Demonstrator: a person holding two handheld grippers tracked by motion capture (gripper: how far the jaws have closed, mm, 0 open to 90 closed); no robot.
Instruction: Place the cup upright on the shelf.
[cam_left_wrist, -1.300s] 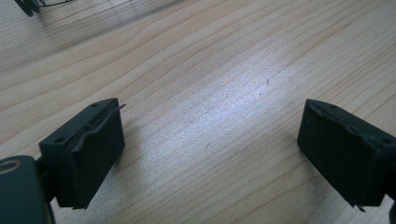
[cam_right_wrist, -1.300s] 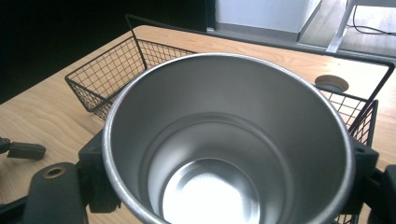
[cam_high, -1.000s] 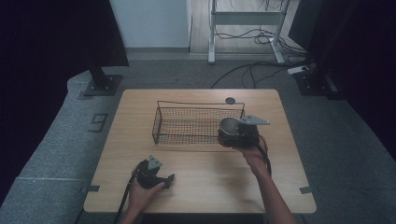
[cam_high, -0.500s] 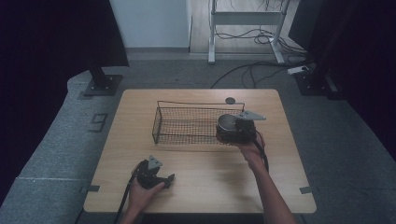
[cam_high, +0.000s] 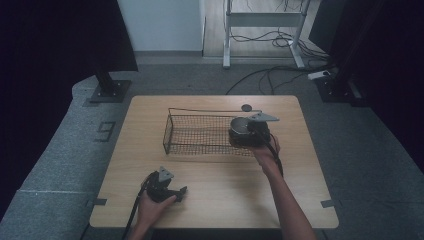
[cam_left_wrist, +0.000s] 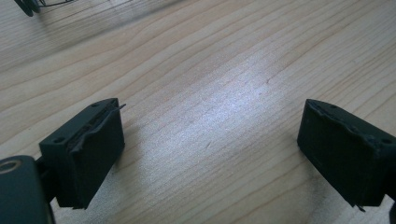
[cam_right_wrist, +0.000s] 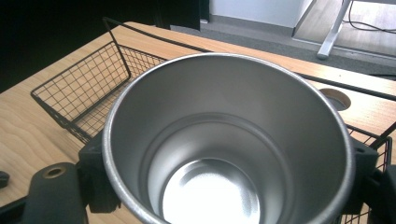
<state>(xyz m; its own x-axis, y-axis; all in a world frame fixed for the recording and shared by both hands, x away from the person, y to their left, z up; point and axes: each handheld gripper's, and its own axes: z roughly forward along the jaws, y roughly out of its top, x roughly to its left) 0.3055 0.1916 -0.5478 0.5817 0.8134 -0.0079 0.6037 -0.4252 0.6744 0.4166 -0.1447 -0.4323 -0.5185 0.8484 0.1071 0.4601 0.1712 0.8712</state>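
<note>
So, quick rundown of where this is at:

What changed: over the last second the right gripper (cam_high: 246, 131) has carried the steel cup (cam_high: 239, 125) leftward, from the basket's right end to over its right-hand part.
What that means: looks to me like the cup is getting dropped into the basket (cam_high: 200, 134), and it's basically at the lowering stage now, not released yet.
Right gripper: clamped on the cup, one black jaw on each side of the wall just under the rim, cup upright with the mouth facing up.
Cup location: above the right end of the basket, held in the air as far as I can tell; can't say if the bottom touches the mesh.
Left gripper (cam_high: 167, 189): hasn't budged, sits low on the near-left of the table (cam_high: 300, 200), jaws spread wide with nothing but bare wood between them.
Cup (cam_right_wrist: 229, 140): brushed metal, round, tapering to a shiny flat bottom, empty, thin rolled rim.
Basket: black wire, fine grid mesh, rectangular, open top, thicker wire frame.
Table: pale wood with long straight grain, and a round hole (cam_high: 246, 107) at the far edge behind the basket.
</note>
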